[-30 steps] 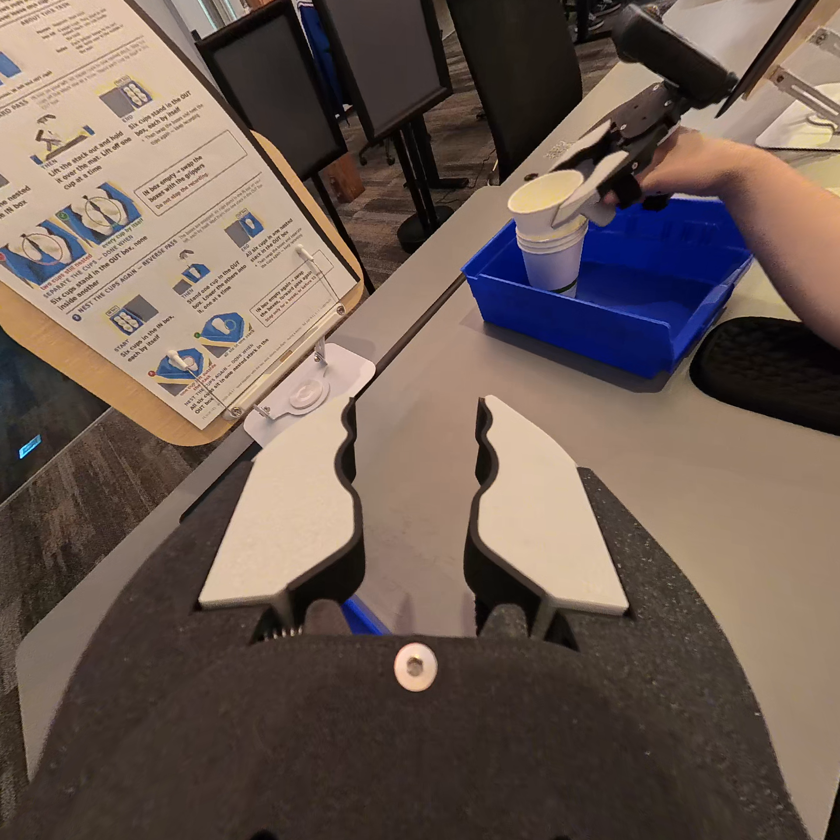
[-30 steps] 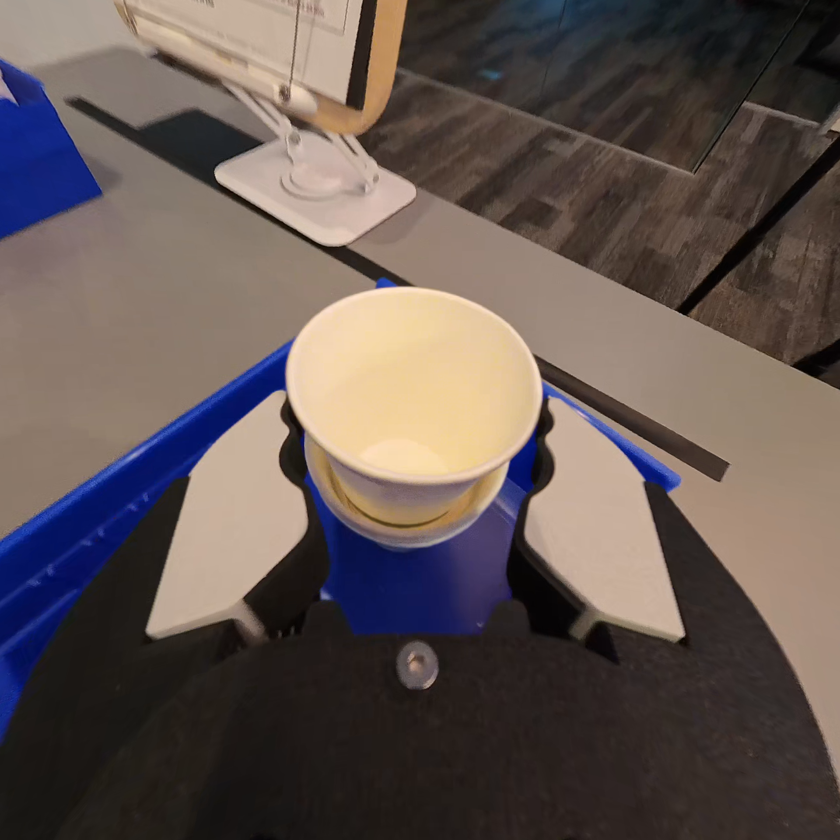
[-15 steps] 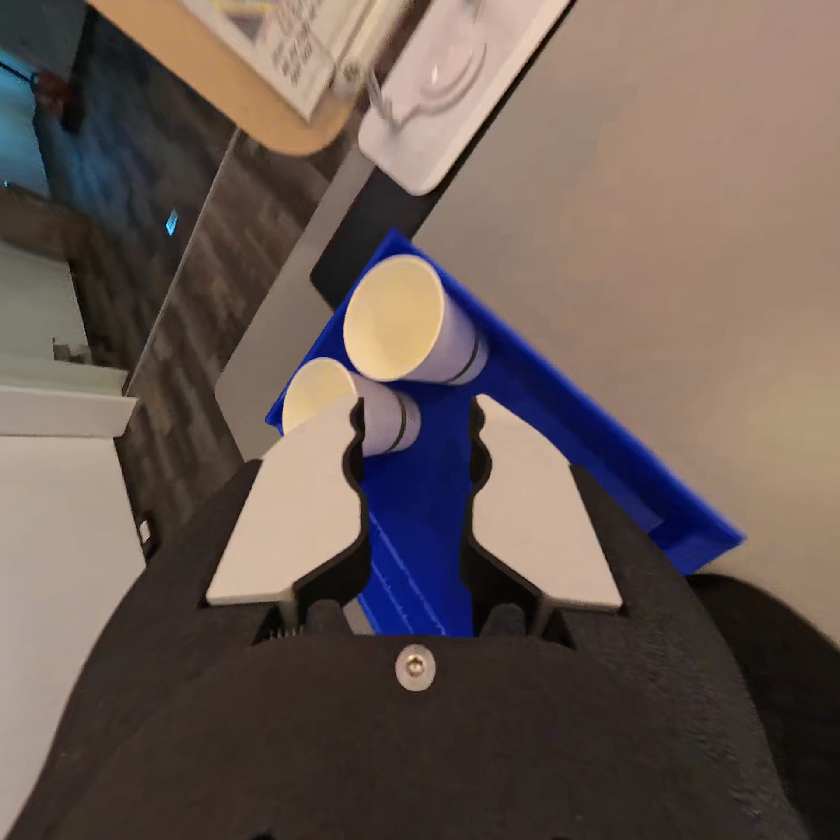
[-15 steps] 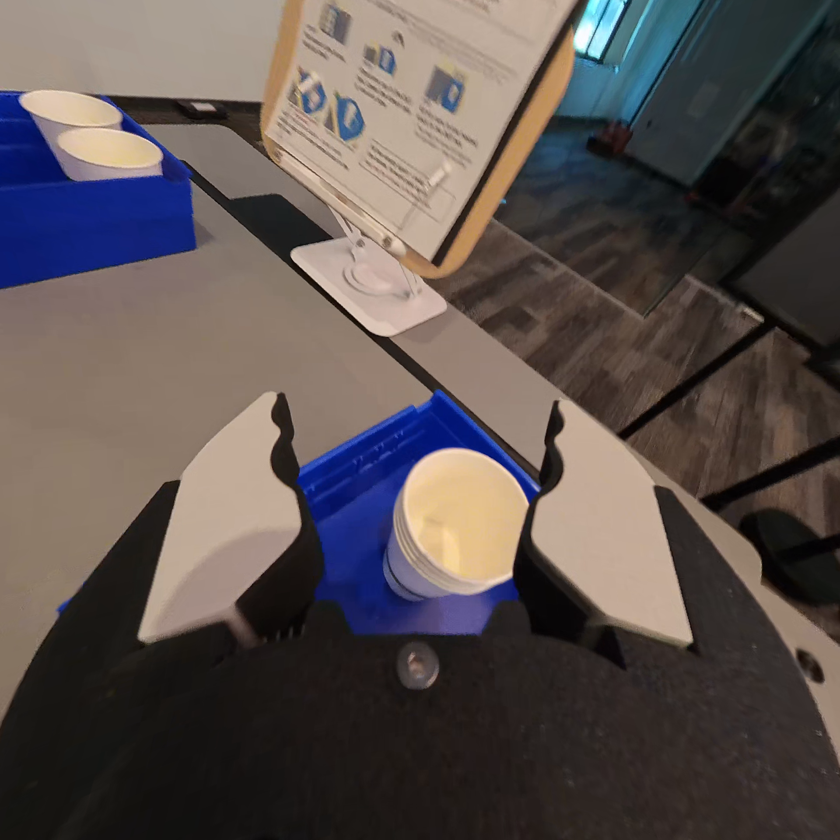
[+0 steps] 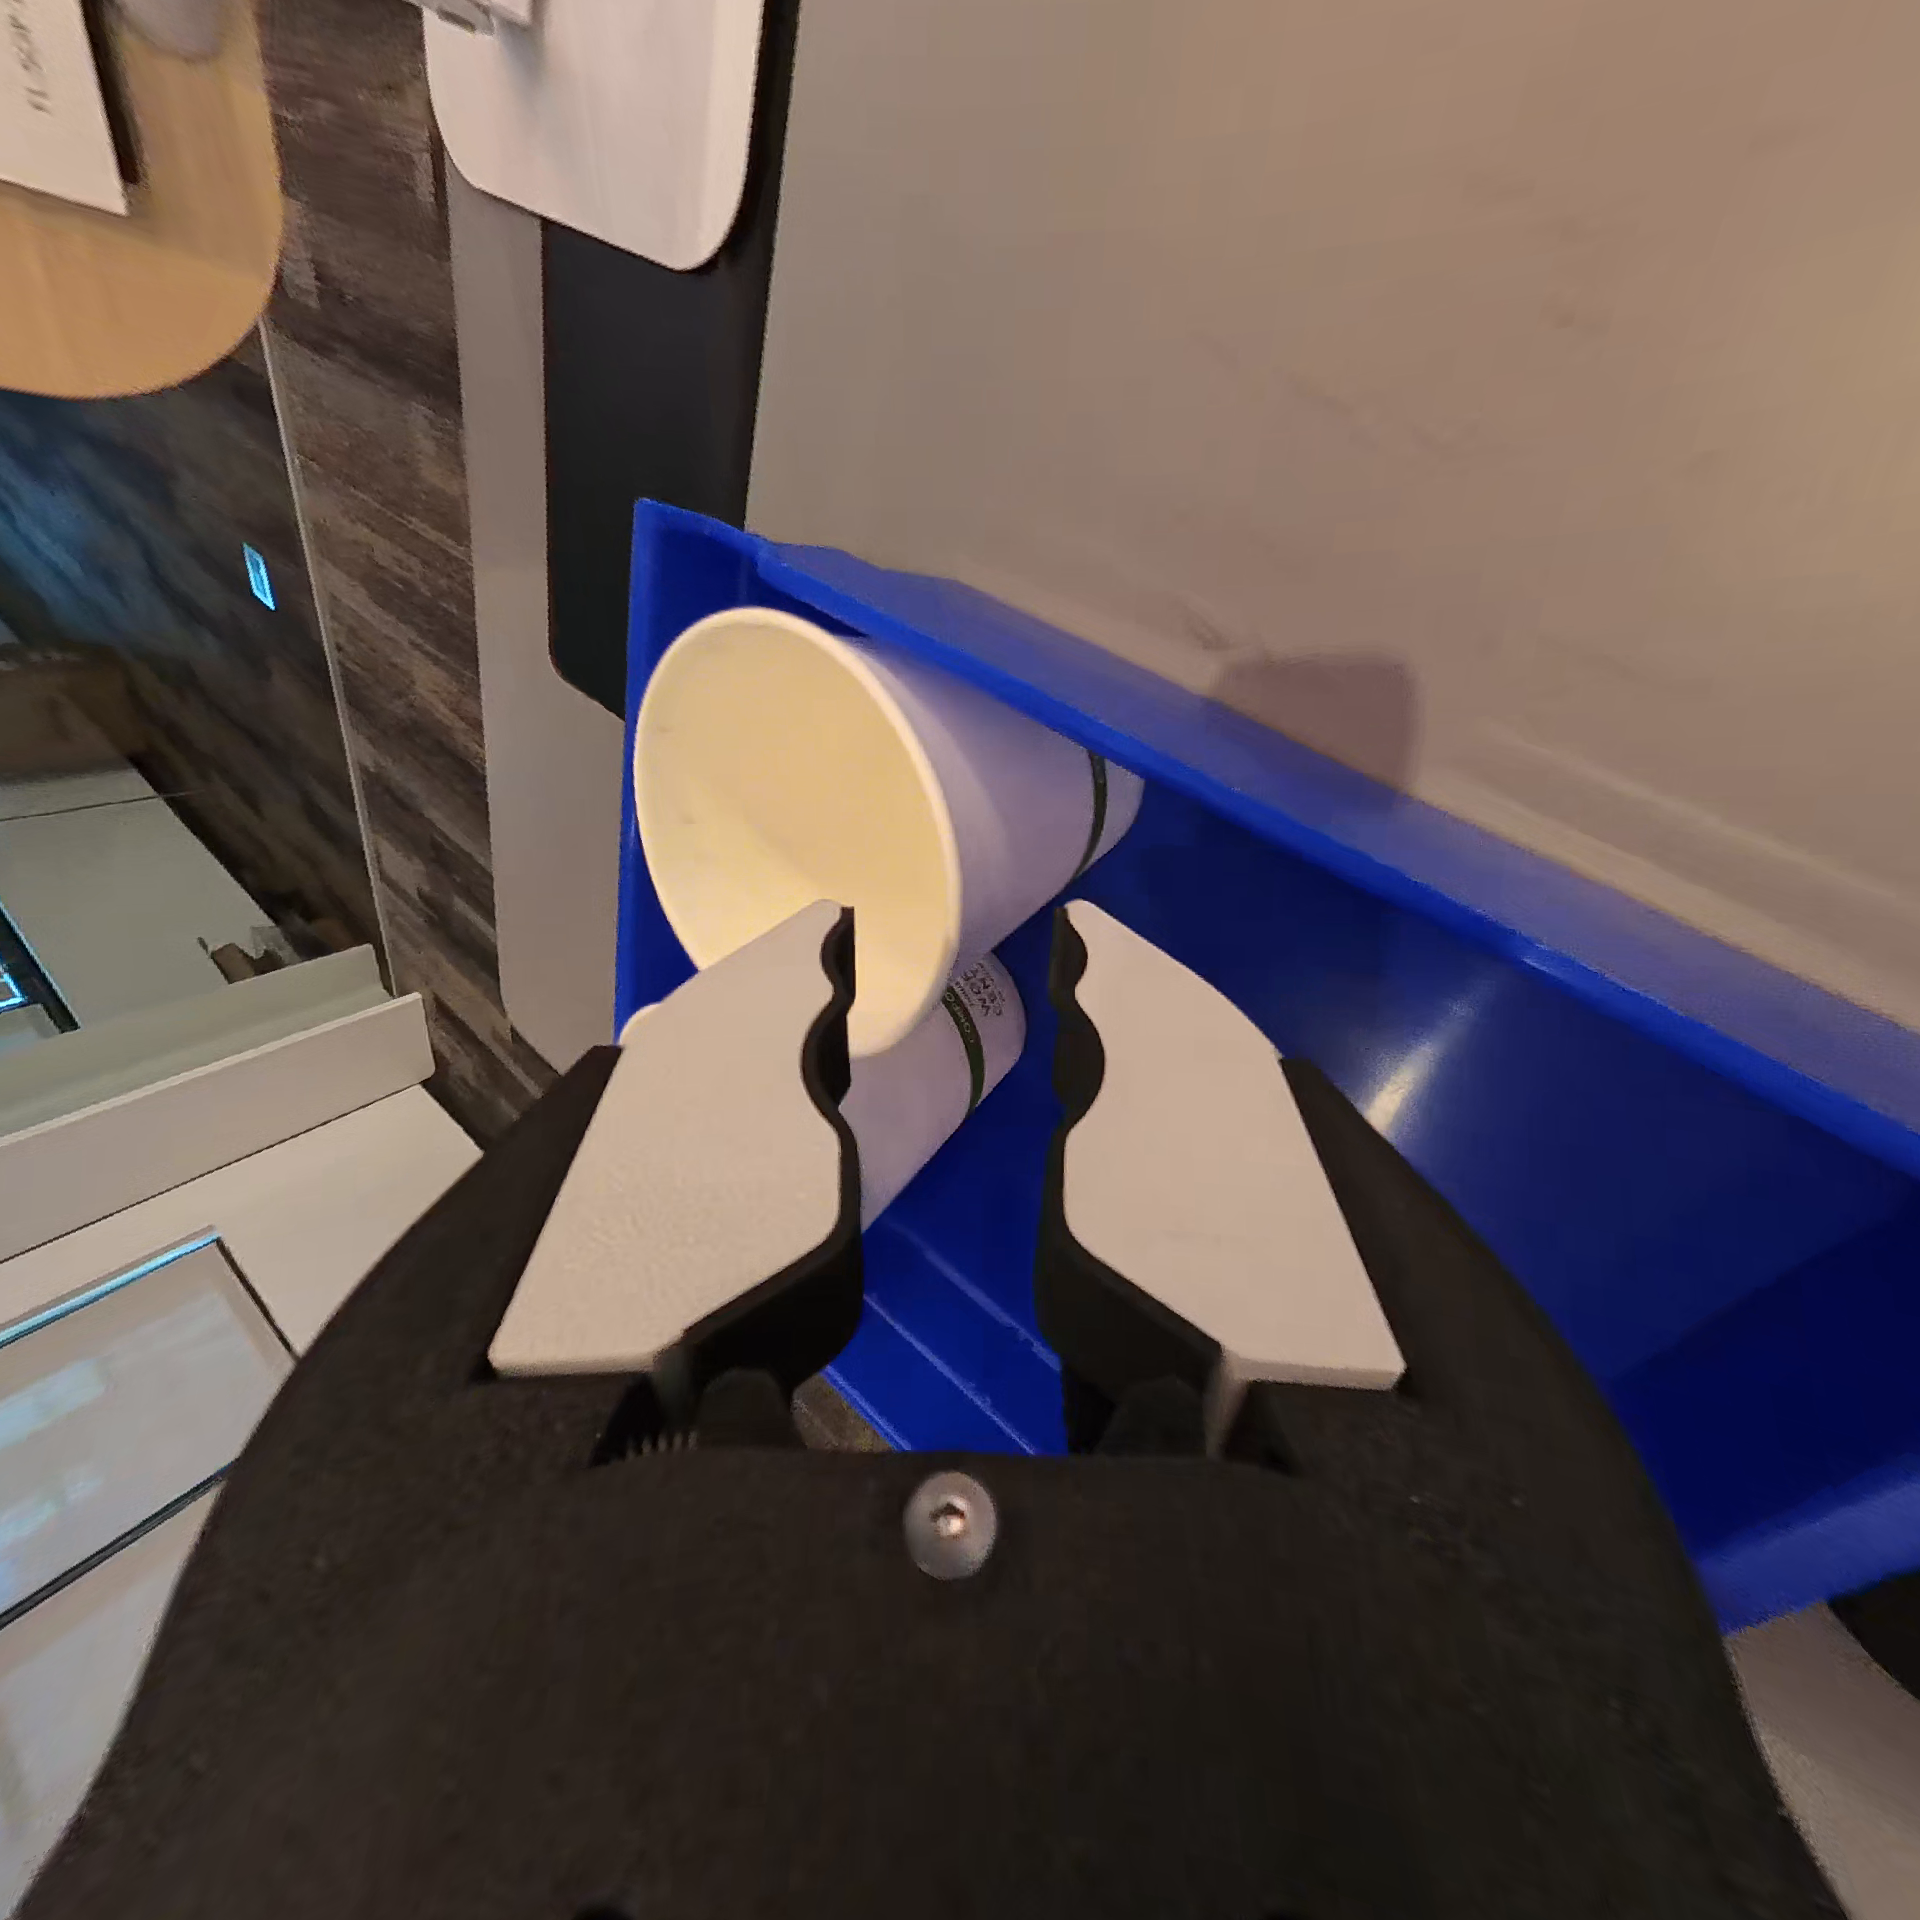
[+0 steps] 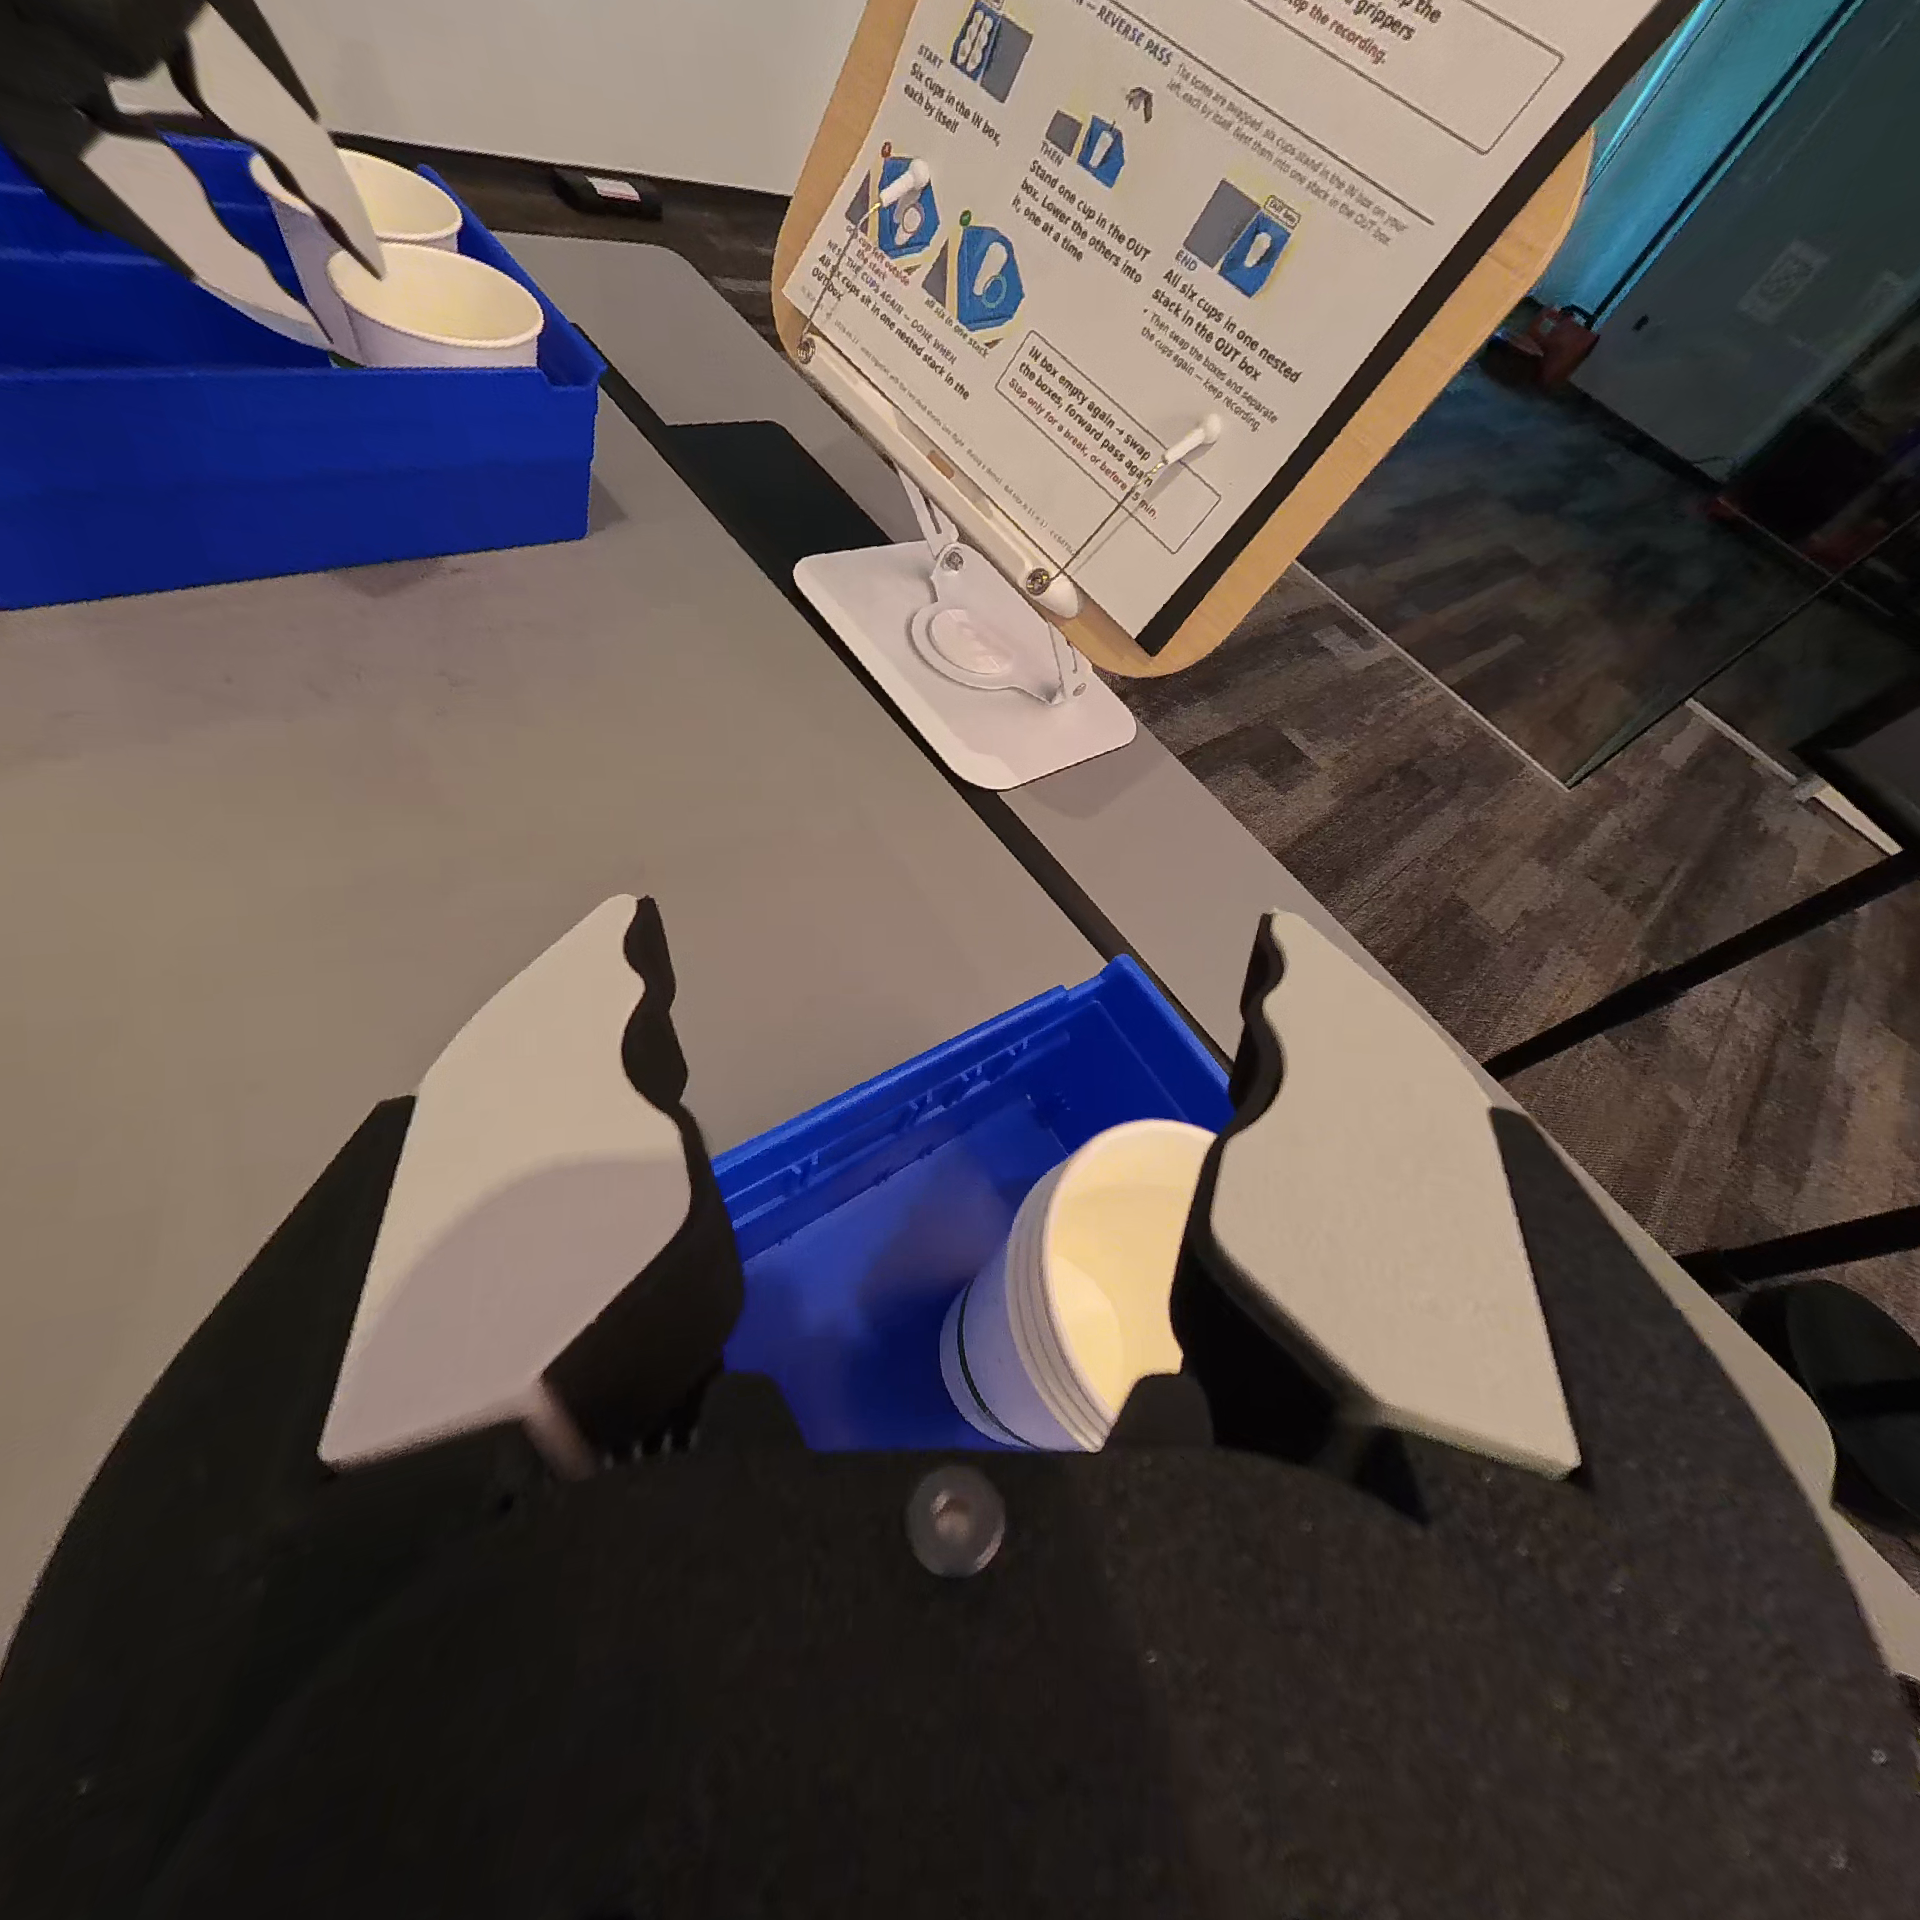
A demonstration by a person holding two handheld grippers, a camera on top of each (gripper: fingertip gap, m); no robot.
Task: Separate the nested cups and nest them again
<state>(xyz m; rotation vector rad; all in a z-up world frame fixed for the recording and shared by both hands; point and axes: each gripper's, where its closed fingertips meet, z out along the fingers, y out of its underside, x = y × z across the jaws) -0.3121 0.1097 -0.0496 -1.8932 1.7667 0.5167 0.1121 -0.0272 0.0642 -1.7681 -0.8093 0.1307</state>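
Left of the white-based instruction stand (image 6: 966, 717), a blue bin (image 6: 312, 457) held two single cups (image 6: 436, 312) standing upright, mouths up. The left gripper (image 5: 951, 935), jaws apart, had dropped over them from the bare table (one finger (image 6: 312, 218) reached into the nearer cup's mouth). Right of the stand, the second blue bin (image 6: 935, 1091) held the nested stack (image 6: 1049, 1309), upright. The right gripper (image 6: 951, 945), having released it, hung wide open above.

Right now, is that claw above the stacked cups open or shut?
Open. The right gripper has its two fingers spread wide with nothing between them; the stack of cups stands below in the blue bin.
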